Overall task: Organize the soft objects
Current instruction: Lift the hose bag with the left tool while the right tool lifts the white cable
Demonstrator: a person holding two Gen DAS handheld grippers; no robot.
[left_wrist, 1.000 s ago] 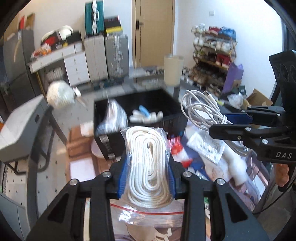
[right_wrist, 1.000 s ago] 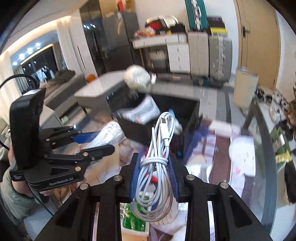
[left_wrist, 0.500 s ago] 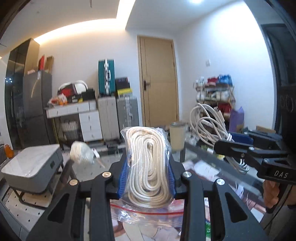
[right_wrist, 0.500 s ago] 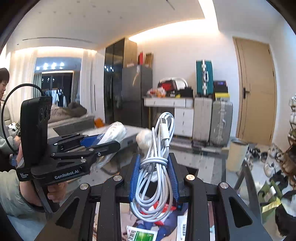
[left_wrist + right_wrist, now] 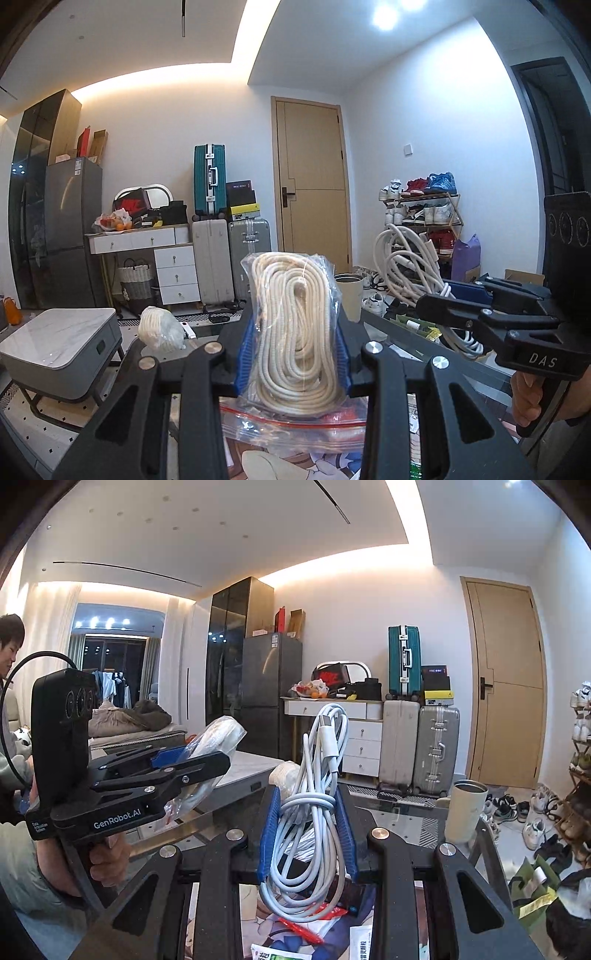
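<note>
Up above the table (image 5: 399, 332), both grippers are held level and aimed out across the room rather than down at the clutter. Left gripper (image 5: 293, 354) has its blue fingers (image 5: 244, 354) squeezed tight on a bagged coil of white rope (image 5: 293, 332), the coil standing upright between the pads with the zip bag's red seal hanging below. Right gripper (image 5: 307, 834) is doing the same with a bundle of white charging cable (image 5: 314, 812): fingers (image 5: 269, 834) clamped on the wrapped middle, the plug end sticking up and the loops drooping underneath.

The two sit side by side and apart, pretty much at the same height. From the left wrist camera you can see the right one over at the right edge, a hand (image 5: 532, 395) wrapped round its pistol grip. From the right wrist camera the left one shows at the left edge, held the same way by the other hand (image 5: 107, 853).

Another rope bundle (image 5: 160, 328) sits at the far left corner of the table, and a cream tumbler (image 5: 465, 808) stands near its far right edge.
</note>
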